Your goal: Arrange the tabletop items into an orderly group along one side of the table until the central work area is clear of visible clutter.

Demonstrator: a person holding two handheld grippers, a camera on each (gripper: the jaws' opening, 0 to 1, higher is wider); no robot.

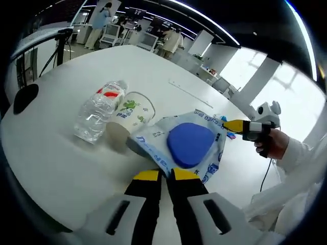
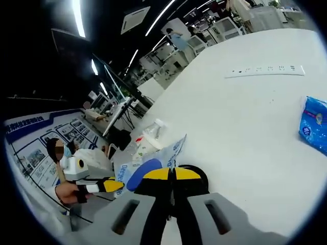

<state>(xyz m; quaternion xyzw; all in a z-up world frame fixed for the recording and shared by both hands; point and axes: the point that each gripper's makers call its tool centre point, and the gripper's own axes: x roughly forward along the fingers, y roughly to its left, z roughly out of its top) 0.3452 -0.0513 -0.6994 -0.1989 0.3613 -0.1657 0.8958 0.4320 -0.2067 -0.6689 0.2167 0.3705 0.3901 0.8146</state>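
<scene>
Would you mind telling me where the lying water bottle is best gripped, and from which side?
Grip the water bottle across its ribbed mid-body, coming from above. It lies flat on the table, with the paper cup close against one side, so side approaches are crowded.

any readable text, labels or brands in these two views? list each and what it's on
No text reads in full.
Blue-and-white packet: blue print, possibly "De…", too warped to read.
Paper cup: green figures, no legible words.
Water bottle: red-and-white label, blurred.
Wall poster: white heading on blue strip, too small.
Blue pack: white marks, blurred.
</scene>
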